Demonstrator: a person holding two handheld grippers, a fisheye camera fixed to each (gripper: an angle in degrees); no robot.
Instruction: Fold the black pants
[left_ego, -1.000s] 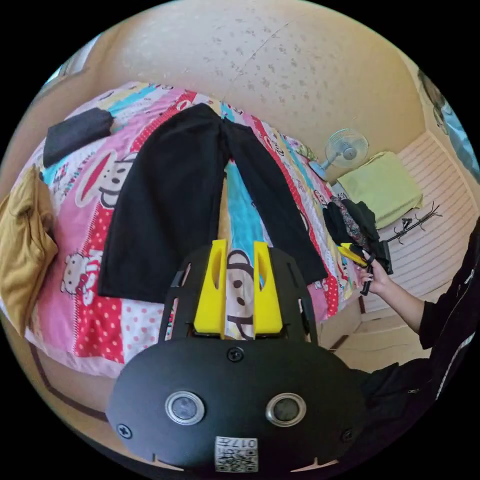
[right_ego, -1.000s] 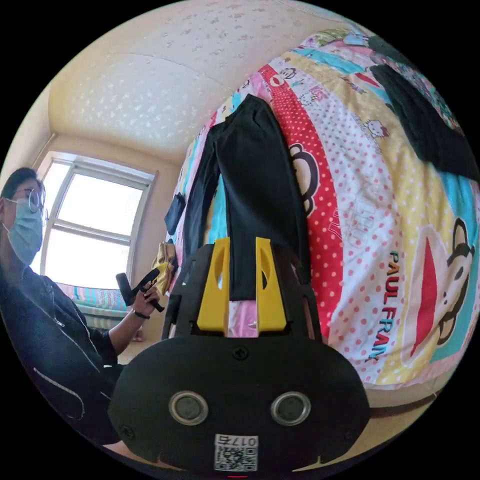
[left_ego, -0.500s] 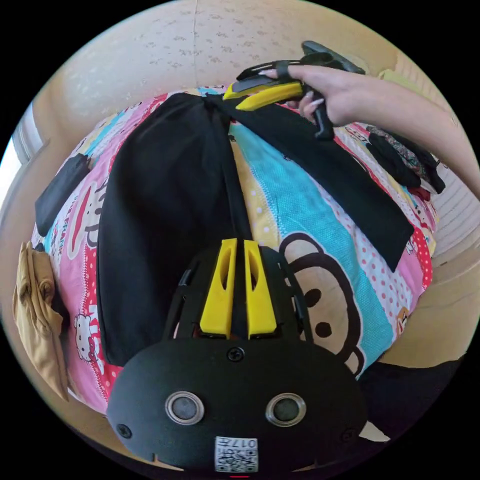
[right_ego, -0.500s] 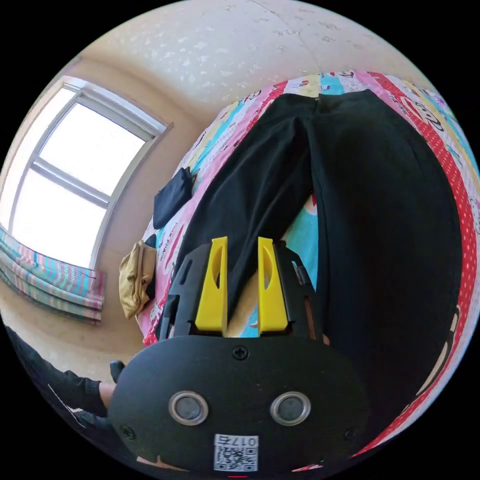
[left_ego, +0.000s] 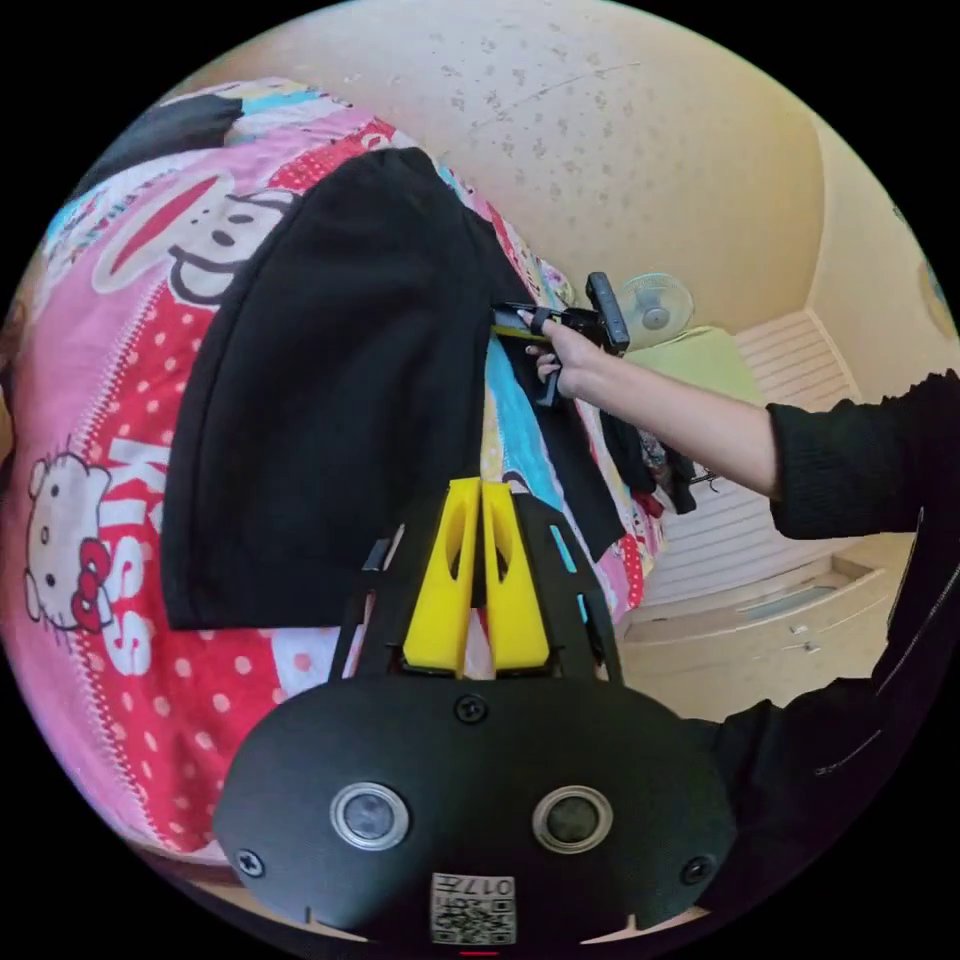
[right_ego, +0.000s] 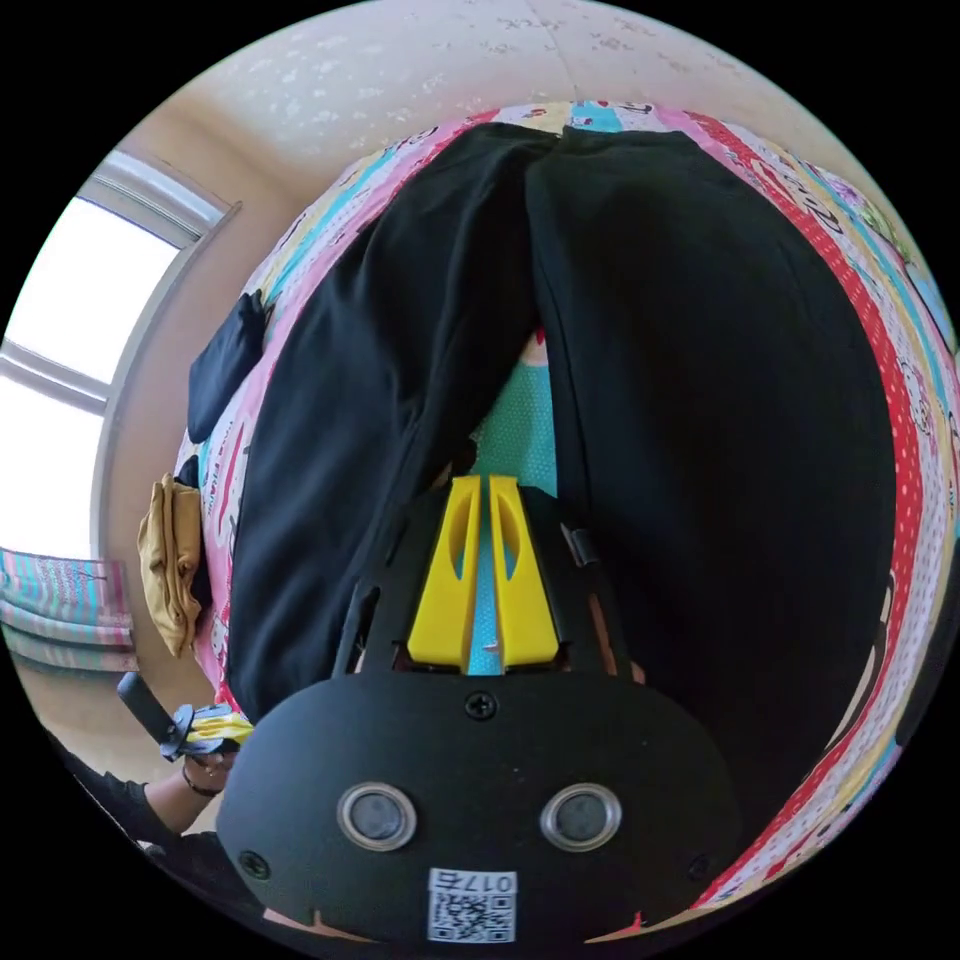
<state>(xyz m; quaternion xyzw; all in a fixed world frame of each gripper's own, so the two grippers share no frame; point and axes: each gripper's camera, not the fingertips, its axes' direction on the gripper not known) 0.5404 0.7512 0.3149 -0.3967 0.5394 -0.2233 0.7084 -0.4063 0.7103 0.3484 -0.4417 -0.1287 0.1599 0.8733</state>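
Black pants (left_ego: 330, 400) spread flat on the bed (left_ego: 90, 420). Left claw (left_ego: 478, 500) clamped on one leg's hem corner; right claw (right_ego: 478, 492) nearly closed at the inner leg edges, grip unclear.

"KISS" lettering on bedspread (left_ego: 120, 560)

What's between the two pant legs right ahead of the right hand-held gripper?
In the right gripper view, only bare bedsheet, a teal patch, lies between the black pants' legs ahead of the right hand-held gripper.
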